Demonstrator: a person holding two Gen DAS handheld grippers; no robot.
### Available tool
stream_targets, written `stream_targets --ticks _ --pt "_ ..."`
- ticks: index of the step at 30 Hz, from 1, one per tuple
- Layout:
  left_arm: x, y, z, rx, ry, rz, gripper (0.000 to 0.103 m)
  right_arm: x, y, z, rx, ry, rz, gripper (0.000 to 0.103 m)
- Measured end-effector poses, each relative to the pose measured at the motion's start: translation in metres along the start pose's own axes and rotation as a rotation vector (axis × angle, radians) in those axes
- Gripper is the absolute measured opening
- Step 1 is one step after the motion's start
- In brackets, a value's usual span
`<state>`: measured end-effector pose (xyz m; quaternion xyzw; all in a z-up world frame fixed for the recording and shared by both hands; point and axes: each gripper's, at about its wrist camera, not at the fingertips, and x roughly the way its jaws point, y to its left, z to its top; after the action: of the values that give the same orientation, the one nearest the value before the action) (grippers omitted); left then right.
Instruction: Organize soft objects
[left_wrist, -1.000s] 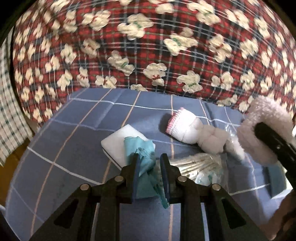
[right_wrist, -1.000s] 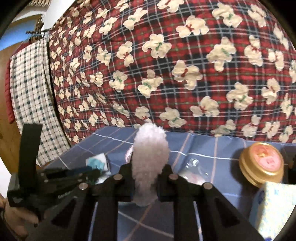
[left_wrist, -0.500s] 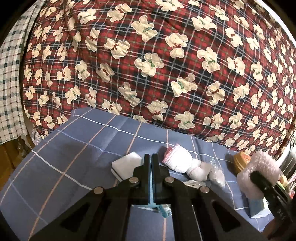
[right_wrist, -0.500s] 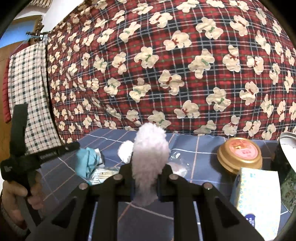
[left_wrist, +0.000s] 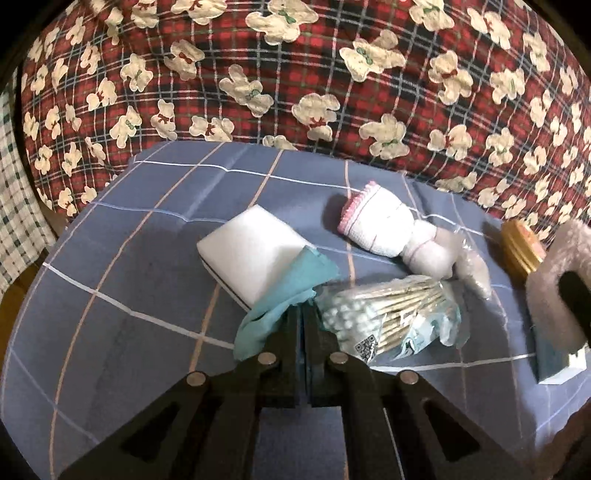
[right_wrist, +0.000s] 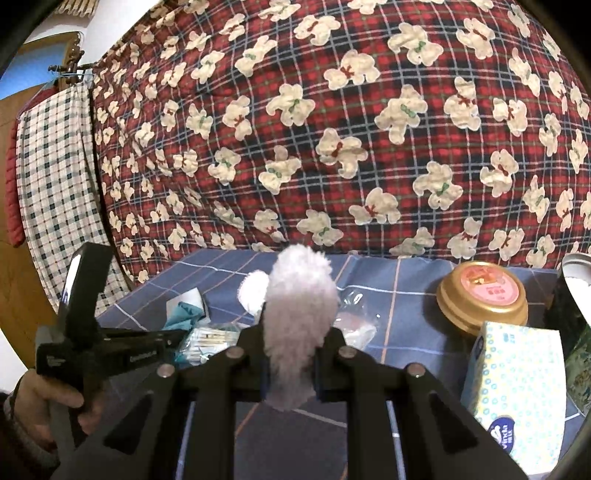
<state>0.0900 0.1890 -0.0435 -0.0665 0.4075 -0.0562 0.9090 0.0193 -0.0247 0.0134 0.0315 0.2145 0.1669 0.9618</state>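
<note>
1. Your left gripper (left_wrist: 303, 314) has its jaws pressed together on a fold of the teal cloth (left_wrist: 280, 295); your right gripper (right_wrist: 291, 354) is clamped narrowly on the fluffy white pad (right_wrist: 299, 317), which stands upright between the fingers.
2. Behind everything hangs the red plaid quilt with cream bears (left_wrist: 295, 74), filling the far side of both views; a checked cloth (right_wrist: 55, 184) hangs at the far left.
3. You are working over the blue checked sheet (left_wrist: 147, 258), which carries all the small things.
4. Near right in the right wrist view stands the tissue box (right_wrist: 517, 384), dotted pale blue and yellow.
5. Left of centre on the sheet lies the white foam block (left_wrist: 251, 254); the teal cloth drapes over its near right corner and runs down into your left jaws.
6. Far right of the block lies the rolled white sock with a pink cuff (left_wrist: 380, 229), cuff pointing far left.
7. Just beyond the tissue box sits the round gold tin with a pink lid (right_wrist: 484, 295).
8. Just right of your left fingertips lies the bag of cotton swabs (left_wrist: 388, 314), touching the cloth's edge, near the sock.
9. Right of the sock lies a small clear plastic bag (left_wrist: 472, 269); its contents cannot be told.
</note>
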Motion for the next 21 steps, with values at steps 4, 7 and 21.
stream_targets --ticks 4,7,21 --pt "-0.015 0.007 0.0 -0.038 -0.09 -0.014 0.001 -0.001 0.0 0.0 0.001 -0.007 0.002 0.017" --pt "-0.039 0.001 0.002 -0.004 -0.239 0.01 0.001 -0.003 0.0 0.002 0.002 -0.018 0.008 0.017" --pt "-0.089 -0.04 -0.008 0.048 -0.505 -0.176 0.001 -0.05 -0.017 0.0 -0.059 -0.12 -0.058 0.017"
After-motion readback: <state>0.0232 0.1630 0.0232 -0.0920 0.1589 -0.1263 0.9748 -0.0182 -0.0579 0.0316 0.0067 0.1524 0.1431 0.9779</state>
